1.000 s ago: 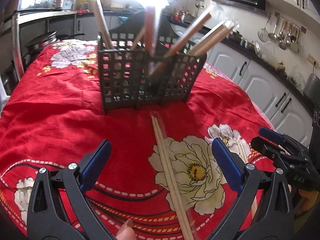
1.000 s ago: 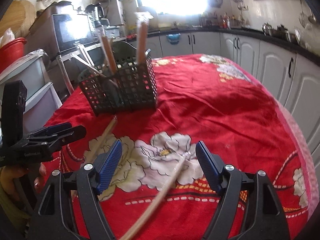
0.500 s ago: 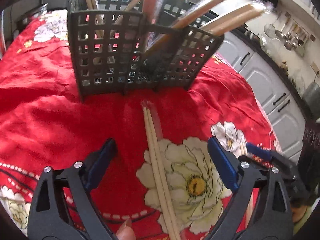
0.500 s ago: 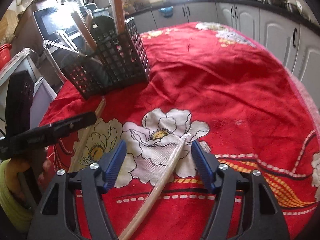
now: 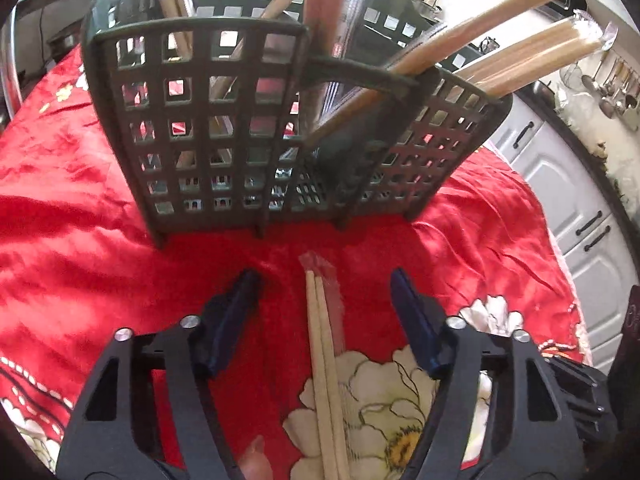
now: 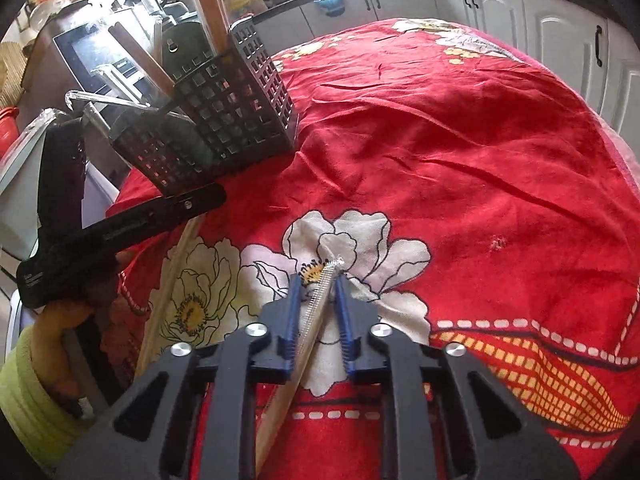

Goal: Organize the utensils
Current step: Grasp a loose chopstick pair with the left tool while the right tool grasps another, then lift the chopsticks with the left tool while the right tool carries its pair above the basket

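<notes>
A: Right gripper (image 6: 318, 296): jaws just closed in, both pads hard against 1 wrapped chopstick pair (image 6: 308, 320) lying on the cloth's (image 6: 460, 152) white flower.

B: Left gripper (image 5: 324, 304)?

A: Jaws have been narrowing but stand apart. A second wrapped pair (image 5: 326, 360) lies flat between them, no pad touching it.

B: Where's its tip?

A: Aimed at the basket (image 5: 208, 120), just short of its foot. Basket stands upright on the red cloth, several wrapped pairs leaning in its compartments.

B: Beyond?

A: White cabinets (image 5: 568, 184), counter.
</notes>
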Motion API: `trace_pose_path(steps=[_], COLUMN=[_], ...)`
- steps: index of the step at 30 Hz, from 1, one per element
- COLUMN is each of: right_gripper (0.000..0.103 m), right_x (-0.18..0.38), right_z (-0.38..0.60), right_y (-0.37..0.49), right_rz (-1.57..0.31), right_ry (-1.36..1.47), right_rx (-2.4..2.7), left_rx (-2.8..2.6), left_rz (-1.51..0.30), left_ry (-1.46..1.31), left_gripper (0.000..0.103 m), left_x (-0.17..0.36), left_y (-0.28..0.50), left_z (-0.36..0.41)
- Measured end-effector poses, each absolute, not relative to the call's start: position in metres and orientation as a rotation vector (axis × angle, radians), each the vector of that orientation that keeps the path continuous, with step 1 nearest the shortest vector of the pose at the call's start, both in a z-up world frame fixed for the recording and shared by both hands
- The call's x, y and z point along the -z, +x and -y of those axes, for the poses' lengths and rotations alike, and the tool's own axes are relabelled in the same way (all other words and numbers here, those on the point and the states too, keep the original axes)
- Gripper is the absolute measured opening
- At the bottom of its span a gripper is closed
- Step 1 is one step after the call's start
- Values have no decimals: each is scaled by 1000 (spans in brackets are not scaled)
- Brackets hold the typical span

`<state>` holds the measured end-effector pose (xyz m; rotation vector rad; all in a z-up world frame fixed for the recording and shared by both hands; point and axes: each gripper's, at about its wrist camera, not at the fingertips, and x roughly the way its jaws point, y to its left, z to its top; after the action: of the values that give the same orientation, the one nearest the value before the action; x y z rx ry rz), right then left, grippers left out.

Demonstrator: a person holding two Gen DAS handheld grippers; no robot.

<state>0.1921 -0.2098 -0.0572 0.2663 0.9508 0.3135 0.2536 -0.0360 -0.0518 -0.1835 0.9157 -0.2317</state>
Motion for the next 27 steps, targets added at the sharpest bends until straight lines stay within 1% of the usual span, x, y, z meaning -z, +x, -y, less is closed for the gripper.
trace_pose_path(steps=[1, 2, 4, 5, 7, 10, 14, 17, 27], right_gripper=[13, 12, 10, 10, 9, 8, 7, 7, 6], right_x=[57, 57, 56, 56, 54, 47, 32, 19, -30], right_z=[210, 209, 206, 204, 200, 192, 184, 178, 157], right_y=[194, 195, 197, 197, 198, 196, 192, 190, 177], right_rz=[-954, -954, -956, -956, -955, -940, -902, -872, -744], right_ry=[268, 269, 274, 274, 275, 274, 258, 243, 186], right_rx=[-316, -322, -338, -346, -366, -393, -421, -436, -518], left_rx=[222, 215, 201, 195, 193, 220, 264, 285, 344], left_rz=[-913, -912, -907, -906, -906, -910, -908, -869, -673], left_ry=[-174, -167, -152, -152, -155, -214, -311, -363, -363], left_gripper=[48, 46, 36, 32, 18, 7, 5, 4, 3], left_x=[52, 52, 52, 52, 52, 53, 50, 38, -37], left_y=[254, 254, 254, 254, 255, 253, 246, 233, 187], left_z=[36, 37, 37, 36, 33, 21, 1, -14, -45])
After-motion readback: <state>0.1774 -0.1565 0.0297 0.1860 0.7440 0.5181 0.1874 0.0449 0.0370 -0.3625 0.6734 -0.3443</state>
